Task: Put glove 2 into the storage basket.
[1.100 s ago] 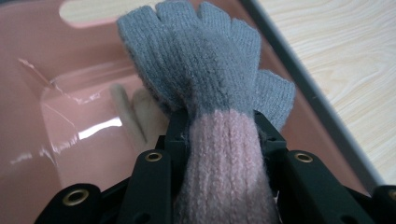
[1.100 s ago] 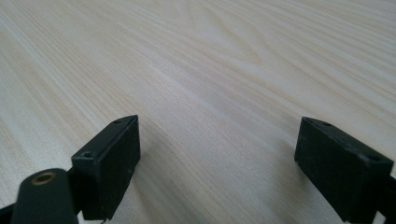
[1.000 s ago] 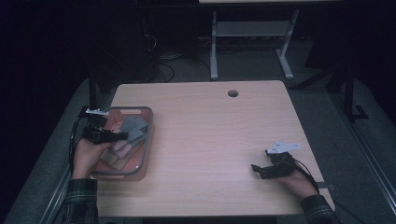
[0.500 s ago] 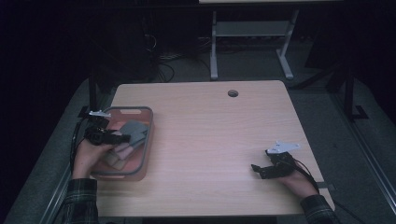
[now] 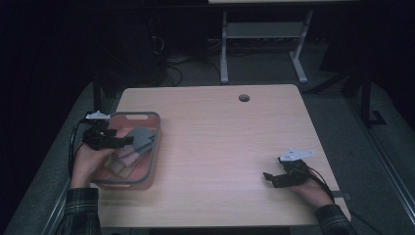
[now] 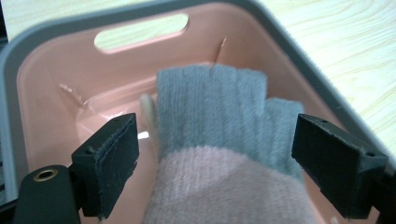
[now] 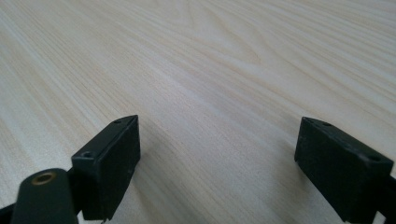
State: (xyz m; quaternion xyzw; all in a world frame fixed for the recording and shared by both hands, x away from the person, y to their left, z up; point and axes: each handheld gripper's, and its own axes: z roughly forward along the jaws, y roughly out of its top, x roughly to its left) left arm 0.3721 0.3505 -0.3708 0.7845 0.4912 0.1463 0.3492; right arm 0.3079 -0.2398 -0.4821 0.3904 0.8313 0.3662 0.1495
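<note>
Item: pink-and-grey sock, knitted, grey cuff end pointing away from the camera, pink part nearest it.
Location: inside the pink bin with the grey rim, at the table's 9 o'clock edge in the high view; other folded cloth pieces lie with it, too dim there to sort.
Left gripper: poised over the bin, jaws spread wide, one on each side of the sock, neither pad touching knit as far as the left gripper view shows.
Right gripper: resting on the bare table toward 4 o'clock, jaws wide apart with nothing between them; the right gripper view looks along wood grain.
Step in hand (judged): a pinch on the sock, to lift it from the bin.
Method, descent: lower until both pads sit below the sock's top surface, else the knit may slip out.
Method, placement: grip near the colour seam, where the fabric looks thickest.
Method, closing: shut fully; soft knit compresses.
Method, lift: rise straight toward 12 o'clock of the bin's opening, clear of the rim.
Risk: catching a neighbouring cloth piece together with the sock.
</note>
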